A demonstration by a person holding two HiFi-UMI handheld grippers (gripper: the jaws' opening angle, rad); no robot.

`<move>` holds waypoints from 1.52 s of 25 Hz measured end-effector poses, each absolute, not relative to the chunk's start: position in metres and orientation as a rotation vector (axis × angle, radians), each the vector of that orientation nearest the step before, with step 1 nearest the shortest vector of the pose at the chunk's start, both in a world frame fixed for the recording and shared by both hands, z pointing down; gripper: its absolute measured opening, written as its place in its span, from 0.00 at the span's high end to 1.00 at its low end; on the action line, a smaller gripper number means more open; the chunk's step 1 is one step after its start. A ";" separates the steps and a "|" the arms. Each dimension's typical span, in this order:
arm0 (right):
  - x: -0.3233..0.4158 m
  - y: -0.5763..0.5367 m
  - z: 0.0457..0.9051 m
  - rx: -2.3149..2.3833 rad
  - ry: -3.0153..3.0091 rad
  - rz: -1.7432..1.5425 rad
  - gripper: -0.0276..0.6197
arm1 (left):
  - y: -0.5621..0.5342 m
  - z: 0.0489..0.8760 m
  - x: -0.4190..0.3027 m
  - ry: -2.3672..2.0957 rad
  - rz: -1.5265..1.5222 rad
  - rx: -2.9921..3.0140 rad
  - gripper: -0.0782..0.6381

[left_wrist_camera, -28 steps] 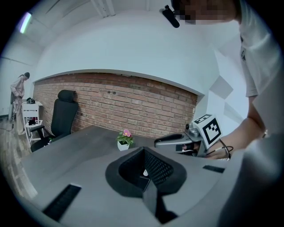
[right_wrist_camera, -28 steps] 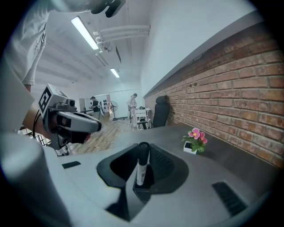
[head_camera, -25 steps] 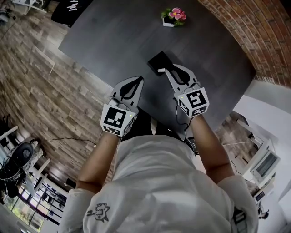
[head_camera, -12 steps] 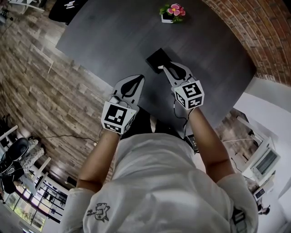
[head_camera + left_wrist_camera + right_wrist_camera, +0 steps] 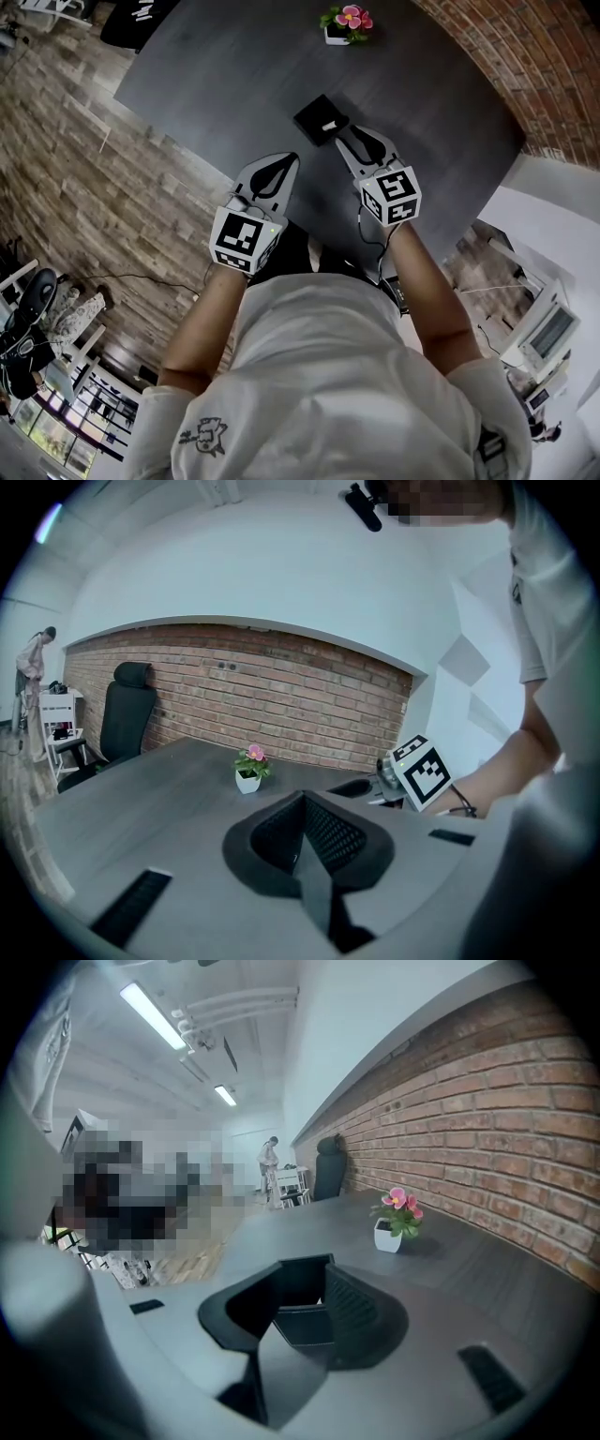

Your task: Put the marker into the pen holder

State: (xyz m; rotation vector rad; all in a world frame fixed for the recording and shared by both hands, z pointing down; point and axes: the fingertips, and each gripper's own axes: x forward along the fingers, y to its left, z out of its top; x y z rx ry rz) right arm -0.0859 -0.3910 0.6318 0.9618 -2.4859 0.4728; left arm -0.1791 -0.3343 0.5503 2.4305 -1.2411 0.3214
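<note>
A black square pen holder (image 5: 317,116) stands on the dark grey table (image 5: 216,75). The marker's white end (image 5: 330,125) shows inside the holder's near side. My right gripper (image 5: 345,139) sits just in front of the holder, its tips at the holder's near edge. Its jaws have just been opening and nothing is between them. In the right gripper view the holder (image 5: 302,1324) lies straight ahead of the spread jaws of that gripper (image 5: 302,1290). My left gripper (image 5: 286,159) hovers to the left, shut and empty (image 5: 302,803).
A small white pot with pink flowers (image 5: 343,23) stands at the far side of the table. A brick wall (image 5: 487,1110) runs along the right. A black office chair (image 5: 127,714) stands at the table's far left end. Wood-pattern floor (image 5: 66,169) lies to the left.
The marker's white end, earlier at the right gripper's tips, now shows inside the pen holder. The right gripper's jaws have spread and let go of it. The left gripper has stayed put.
</note>
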 end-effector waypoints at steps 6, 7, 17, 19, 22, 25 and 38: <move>-0.075 -0.376 0.602 0.970 -2.540 0.429 0.73 | -0.320 0.535 -0.164 -1.266 0.311 2.447 0.88; -0.073 -0.373 0.596 0.971 -2.552 0.419 0.73 | -0.317 0.532 -0.161 -1.272 0.307 2.452 0.88; -0.054 -0.324 0.520 0.988 -2.688 0.296 0.78 | -0.280 0.487 -0.139 -1.392 0.255 2.501 0.88; -0.048 -0.314 0.502 0.997 -2.717 0.255 0.81 | -0.271 0.474 -0.135 -1.420 0.242 2.517 0.88; -0.034 -0.299 0.477 1.016 -2.756 0.201 0.85 | -0.258 0.455 -0.125 -1.458 0.217 2.541 0.88; -0.023 -0.281 0.454 1.027 -2.785 0.149 0.89 | -0.242 0.436 -0.119 -1.500 0.160 2.542 0.88; 0.031 -0.196 0.379 1.003 -2.928 -0.033 0.95 | -0.153 0.377 -0.092 -1.712 0.025 2.535 0.88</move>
